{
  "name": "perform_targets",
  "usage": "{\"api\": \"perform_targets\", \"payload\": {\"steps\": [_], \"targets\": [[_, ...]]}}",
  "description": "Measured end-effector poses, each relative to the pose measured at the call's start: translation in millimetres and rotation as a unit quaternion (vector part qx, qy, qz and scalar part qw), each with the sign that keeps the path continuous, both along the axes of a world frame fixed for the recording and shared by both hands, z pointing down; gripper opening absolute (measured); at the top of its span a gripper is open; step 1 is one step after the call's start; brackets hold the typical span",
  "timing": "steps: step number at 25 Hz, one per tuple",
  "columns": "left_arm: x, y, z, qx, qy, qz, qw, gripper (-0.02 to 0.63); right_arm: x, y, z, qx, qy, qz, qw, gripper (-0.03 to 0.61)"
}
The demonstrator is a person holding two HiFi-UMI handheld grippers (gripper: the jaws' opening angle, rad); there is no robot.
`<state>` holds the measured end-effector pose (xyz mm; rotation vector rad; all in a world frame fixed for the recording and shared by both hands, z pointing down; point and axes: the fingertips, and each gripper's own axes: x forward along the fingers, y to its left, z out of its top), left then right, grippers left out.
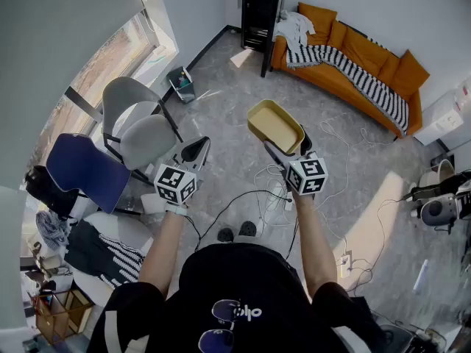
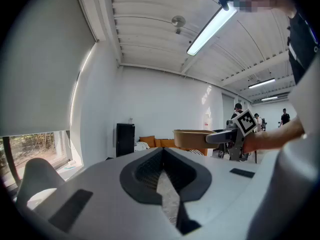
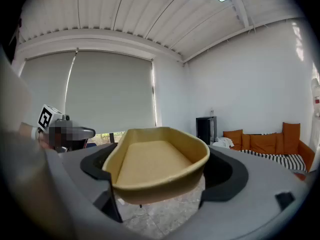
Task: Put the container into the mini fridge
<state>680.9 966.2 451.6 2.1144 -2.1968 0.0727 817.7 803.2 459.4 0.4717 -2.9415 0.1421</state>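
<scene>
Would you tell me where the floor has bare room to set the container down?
The floor is bare between the grey chairs and the orange sofa, just beyond the yellow container held in the right tongs. To the right and near the shoes, cables clutter it; the chairs crowd the left.

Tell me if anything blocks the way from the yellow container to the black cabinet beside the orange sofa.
Nothing visible does. The yellow container sits in the right gripper, and only bare floor lies between it and the black cabinet. Loose cables lie nearer the person, off that line.
</scene>
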Motion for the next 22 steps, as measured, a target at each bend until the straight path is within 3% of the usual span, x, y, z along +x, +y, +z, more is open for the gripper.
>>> {"api": "perform_targets", "payload": {"steps": [11,22], "targets": [[16,-21,3,-0.008,0.006,-0.023,0.9997,0.008,19,-26,4,0.012,0.006,-0.023,1.0,0.531],[-6,-62,10,0.003,0.027,-0.045,0.9986,0.008,8,-60,17,0.018,0.016,-0.036,0.999,0.531]]}}
